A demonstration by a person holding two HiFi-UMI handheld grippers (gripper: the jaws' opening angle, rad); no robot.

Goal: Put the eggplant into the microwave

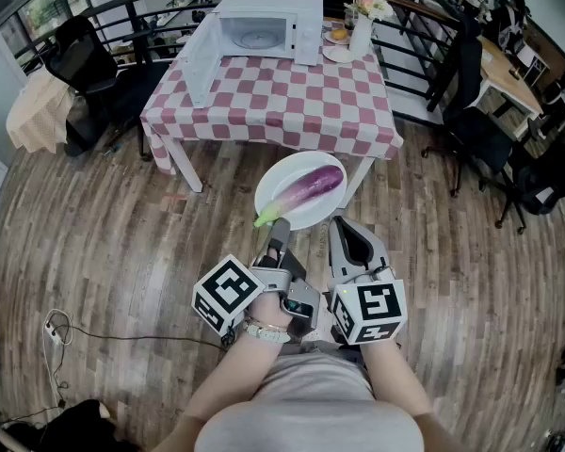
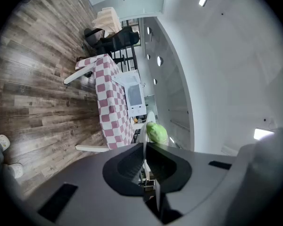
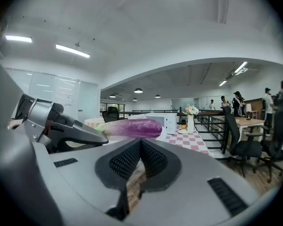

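Purple, glossy eggplant (image 1: 313, 185) lies loose on plate (image 1: 273, 185), carried above the floor, well short of microwave (image 1: 264, 28). Left gripper (image 1: 280, 226) is clamped on the plate rim. Right gripper (image 1: 343, 228) has its jaws together, empty, beside the plate. Judged firm, fairly heavy and prone to roll; best gripped mid-body.

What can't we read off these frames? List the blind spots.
- Whether the right gripper touches the plate: in the head view its tip merges with the rim, and in the right gripper view its own jaws cover the spot.
- Most of the eggplant in the left gripper view: only the green end shows past the edge-on plate.
- Inside of the microwave: too small in every view.
- The dishes beside the vase: too small in every view.
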